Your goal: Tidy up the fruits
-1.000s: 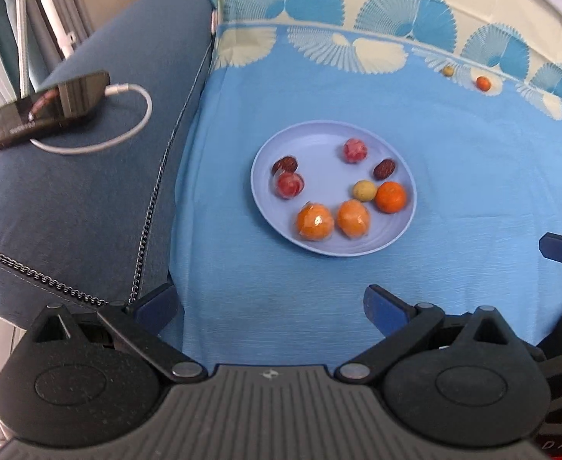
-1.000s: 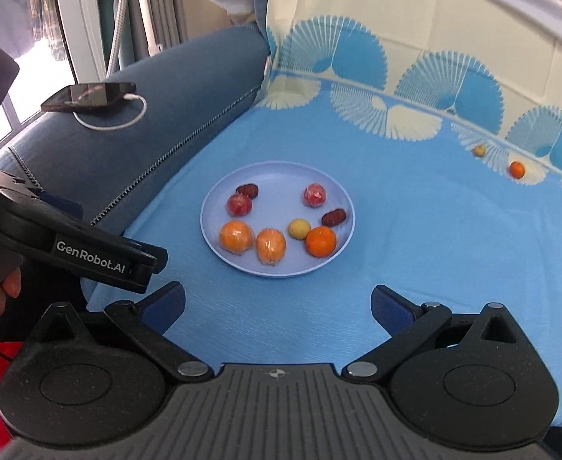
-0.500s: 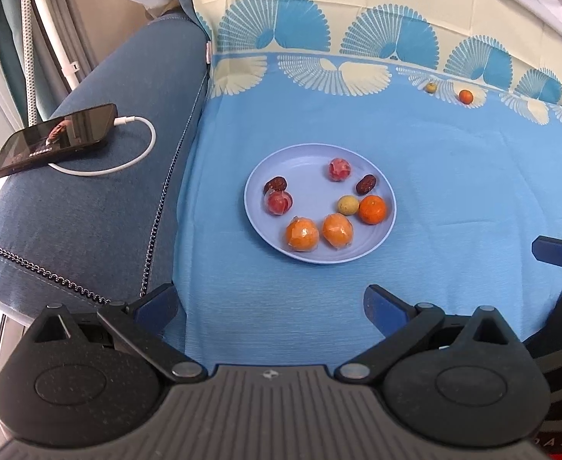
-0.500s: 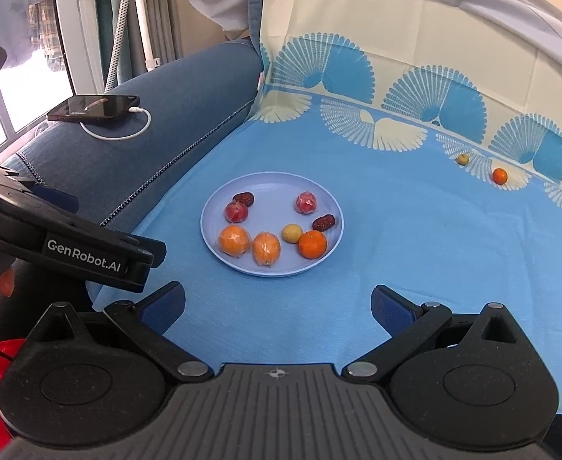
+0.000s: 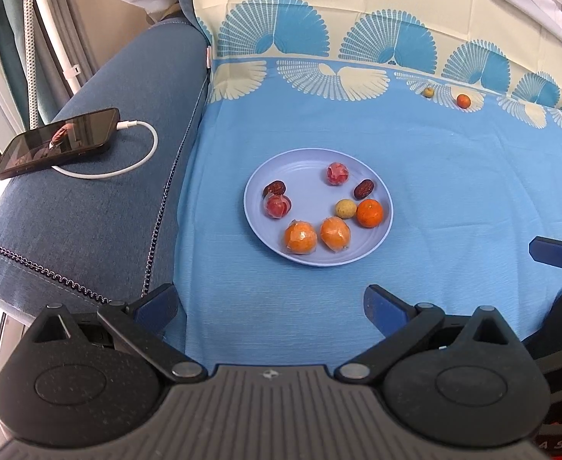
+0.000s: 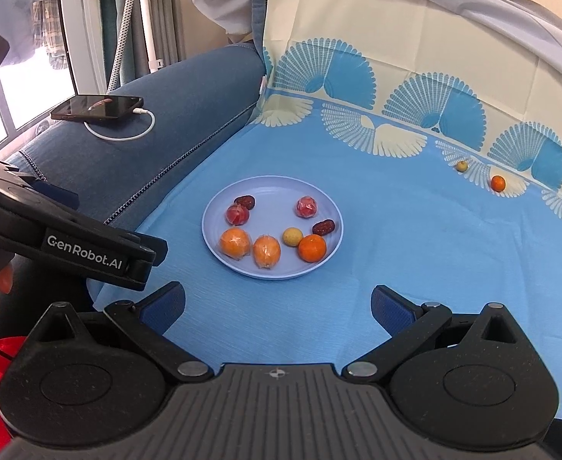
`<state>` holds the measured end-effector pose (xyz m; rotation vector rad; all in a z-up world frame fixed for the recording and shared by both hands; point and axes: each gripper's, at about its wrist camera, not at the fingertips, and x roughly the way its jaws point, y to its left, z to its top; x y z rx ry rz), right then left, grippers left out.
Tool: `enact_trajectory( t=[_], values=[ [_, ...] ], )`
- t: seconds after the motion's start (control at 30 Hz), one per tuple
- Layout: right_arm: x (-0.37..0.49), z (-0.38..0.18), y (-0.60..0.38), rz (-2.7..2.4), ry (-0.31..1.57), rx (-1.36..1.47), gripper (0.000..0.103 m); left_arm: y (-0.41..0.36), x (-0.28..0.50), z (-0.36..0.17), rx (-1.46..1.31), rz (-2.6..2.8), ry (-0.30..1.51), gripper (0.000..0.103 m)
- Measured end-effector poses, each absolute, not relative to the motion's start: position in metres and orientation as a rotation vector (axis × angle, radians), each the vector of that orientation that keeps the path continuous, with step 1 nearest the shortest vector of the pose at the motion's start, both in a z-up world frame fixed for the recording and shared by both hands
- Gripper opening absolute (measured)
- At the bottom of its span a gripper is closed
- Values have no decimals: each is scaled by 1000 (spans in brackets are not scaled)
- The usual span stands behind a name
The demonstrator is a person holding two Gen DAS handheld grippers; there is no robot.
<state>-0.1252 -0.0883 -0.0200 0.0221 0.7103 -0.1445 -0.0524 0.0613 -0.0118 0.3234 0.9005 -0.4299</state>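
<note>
While both tools are held low at the bottom of their frames, the left gripper (image 5: 269,304) is seen with its blue-padded fingers spread wide and nothing between them, and the right gripper (image 6: 279,303) is likewise spread apart and empty. At the centre of each view a pale blue plate (image 5: 307,258) is set on a blue cloth (image 5: 453,176) printed with fan shapes. On the plate seven fruits are counted: two wrapped oranges (image 5: 300,237) lying side by side at the lower edge, a bare orange (image 5: 369,212) to their right, a small yellow-green fruit (image 5: 345,208) touching it, two wrapped red fruits (image 5: 337,173) at upper middle and left, and two dark dates (image 5: 364,188), one at each side. Well apart from the plate, in the upper right of the frame, a small yellowish fruit (image 6: 461,166) and a small orange fruit (image 6: 497,183) are left on the cloth near its patterned border. In the upper left, a phone (image 5: 58,142) with a white cable (image 5: 139,153) is laid on the blue sofa arm (image 5: 89,222). The left tool's body is seen at the left edge of the right wrist view
</note>
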Motion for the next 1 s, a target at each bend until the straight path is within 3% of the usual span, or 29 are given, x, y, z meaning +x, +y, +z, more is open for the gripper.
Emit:
enact_trajectory(
  t=[1.0],
  values=[
    [-120,-29,-111,-154,743,101,102,38,-43,-19,353,-444,947,103]
  ],
)
